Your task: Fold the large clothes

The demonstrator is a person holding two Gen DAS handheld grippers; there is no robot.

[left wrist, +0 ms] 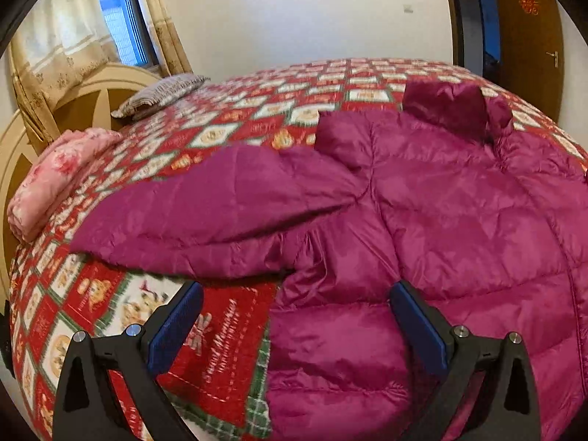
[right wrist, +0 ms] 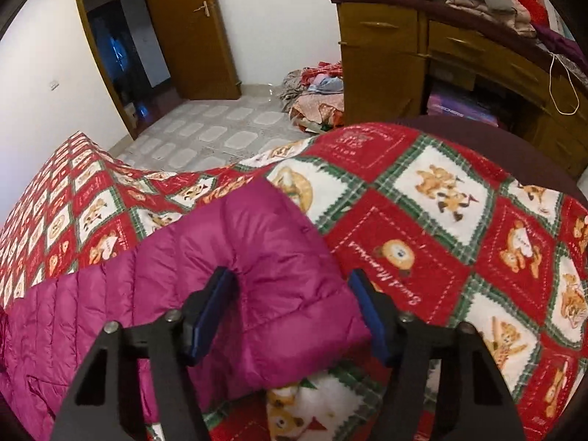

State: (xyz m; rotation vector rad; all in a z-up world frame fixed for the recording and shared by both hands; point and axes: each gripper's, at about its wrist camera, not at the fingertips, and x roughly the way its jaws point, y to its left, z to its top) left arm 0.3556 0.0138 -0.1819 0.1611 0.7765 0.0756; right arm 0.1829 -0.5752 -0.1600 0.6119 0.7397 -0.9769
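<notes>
A magenta quilted down jacket point(left wrist: 422, 202) lies spread on a bed covered by a red, green and white bear-print blanket point(left wrist: 228, 125). One sleeve point(left wrist: 205, 213) stretches out to the left. My left gripper point(left wrist: 296, 294) is open just above the jacket's near hem edge, with one finger over the blanket and one over the jacket. In the right wrist view the jacket's corner point(right wrist: 264, 257) lies between the open fingers of my right gripper point(right wrist: 292, 279), which straddle it; the left finger presses into the fabric.
A folded pink quilt point(left wrist: 55, 180) and a grey pillow point(left wrist: 161, 93) lie by the headboard. A wooden dresser point(right wrist: 433, 58) piled with clothes stands beyond the bed. A heap of clothes point(right wrist: 316, 99) lies on the tiled floor near an open door point(right wrist: 191, 33).
</notes>
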